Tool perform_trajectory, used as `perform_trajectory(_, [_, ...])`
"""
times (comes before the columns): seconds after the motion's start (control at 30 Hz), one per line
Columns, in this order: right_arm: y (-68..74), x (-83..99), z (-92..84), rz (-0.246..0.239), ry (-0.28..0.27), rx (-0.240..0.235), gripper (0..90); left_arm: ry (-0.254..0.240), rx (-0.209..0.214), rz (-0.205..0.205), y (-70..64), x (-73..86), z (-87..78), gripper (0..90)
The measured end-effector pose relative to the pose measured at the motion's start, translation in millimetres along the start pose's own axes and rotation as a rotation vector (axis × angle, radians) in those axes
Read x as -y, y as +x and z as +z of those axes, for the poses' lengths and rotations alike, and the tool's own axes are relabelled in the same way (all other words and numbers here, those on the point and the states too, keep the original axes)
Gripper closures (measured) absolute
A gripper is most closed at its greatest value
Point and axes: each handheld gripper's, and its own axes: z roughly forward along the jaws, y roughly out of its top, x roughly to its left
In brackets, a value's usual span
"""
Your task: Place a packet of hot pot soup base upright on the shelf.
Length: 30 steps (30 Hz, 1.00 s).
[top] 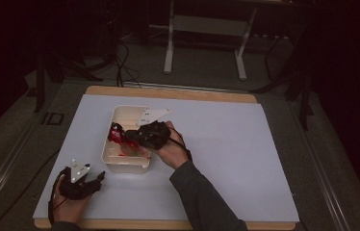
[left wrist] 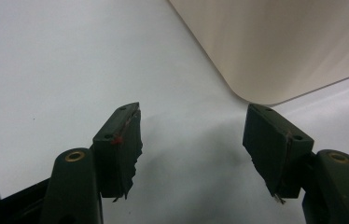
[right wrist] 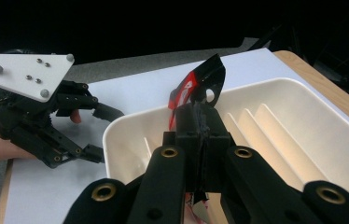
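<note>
White sheet-covered table (top: 226, 159), wooden edge showing at the far and near sides. On it, left of centre, a cream ribbed tray (top: 114, 159), long side running away from the person; in the right gripper view its inner ridges and near rim (right wrist: 130, 126) are clear.

Right gripper (top: 129, 136) reaches in over the tray from the right, hand wrapped around its body. Jaws pinched together on a red-and-black packet (right wrist: 198, 81), thin, glossy, with a hang hole; the packet sticks up past the jaw tips and a bit of it shows below them too. From the high view the packet (top: 115, 132) sits above the tray's left half, roughly midway along it. Something reddish lies in the tray under the gripper, too blurred to name.

Left gripper (top: 96, 179) rests on the table near the front-left corner, just off the tray's near end, not touching it. Jaws spread wide, nothing between them; the left gripper view shows bare sheet in the gap and the tray's rounded corner (left wrist: 256, 70) just ahead. Grey three-cornered plate on top.
</note>
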Motion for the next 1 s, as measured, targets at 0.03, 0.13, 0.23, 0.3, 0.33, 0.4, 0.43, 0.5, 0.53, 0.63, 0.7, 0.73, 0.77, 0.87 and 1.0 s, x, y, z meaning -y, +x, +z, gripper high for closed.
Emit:
perform_trajectory(0.03, [0.6, -0.3, 1.0, 0.002, 0.000, -0.003, 88.9, 0.000, 0.000, 0.000, 0.0, 0.0, 0.0, 37.2])
perform_trajectory(0.13, [1.4, -0.8, 3.4, -0.002, 0.000, -0.008, 88.9, -0.001, -0.001, 0.000, 0.1, 0.0, 0.1, 37.2])
perform_trajectory(0.23, [3.2, -1.5, 7.1, -0.007, -0.003, -0.009, 88.9, -0.002, -0.001, -0.001, 0.1, 0.0, 0.0, 37.2])
perform_trajectory(0.3, [4.4, -1.2, 11.3, 0.002, -0.002, -0.010, 88.9, -0.003, 0.001, -0.002, 0.0, 0.1, -0.1, 37.2])
perform_trajectory(0.33, [4.6, -1.0, 12.6, 0.001, -0.004, -0.010, 88.9, -0.003, 0.001, -0.002, 0.0, 0.1, -0.1, 37.2])
perform_trajectory(0.4, [5.6, -0.3, 15.5, 0.003, 0.001, -0.022, 88.9, -0.004, 0.001, -0.002, 0.0, 0.1, -0.1, 37.2])
perform_trajectory(0.43, [6.5, 0.7, 16.7, 0.001, 0.005, -0.022, 88.9, -0.006, 0.002, -0.003, 0.1, 0.1, -0.4, 37.2])
perform_trajectory(0.5, [6.4, 3.1, 17.6, -0.001, 0.014, -0.028, 88.9, -0.008, 0.001, -0.002, 0.0, 0.2, -0.1, 37.2])
perform_trajectory(0.53, [6.1, 4.7, 18.0, 0.000, 0.017, -0.027, 88.9, -0.008, 0.001, -0.002, 0.0, 0.2, -0.1, 37.2])
perform_trajectory(0.63, [4.7, 9.8, 18.4, 0.007, 0.028, -0.034, 88.9, -0.004, 0.001, 0.000, 0.1, 0.2, -0.3, 37.2])
perform_trajectory(0.7, [2.8, 13.3, 16.5, 0.014, 0.020, -0.042, 88.7, -0.003, 0.001, 0.000, 0.0, 0.2, -0.2, 37.2])
perform_trajectory(0.73, [2.2, 14.2, 15.7, 0.018, 0.020, -0.045, 88.7, -0.003, 0.001, 0.000, 0.0, 0.2, -0.2, 37.2])
perform_trajectory(0.77, [1.2, 16.2, 14.6, 0.023, 0.016, -0.049, 88.7, -0.005, 0.001, -0.001, -0.3, 0.2, -0.2, 37.2])
perform_trajectory(0.87, [-1.0, 21.4, 12.7, 0.040, 0.010, -0.058, 88.7, -0.002, 0.000, 0.002, 0.0, 0.2, -0.3, 37.2])
perform_trajectory(1.0, [-4.2, 28.4, 10.3, 0.055, 0.009, -0.063, 88.7, 0.000, 0.001, 0.003, -0.1, 0.2, -0.2, 37.2])
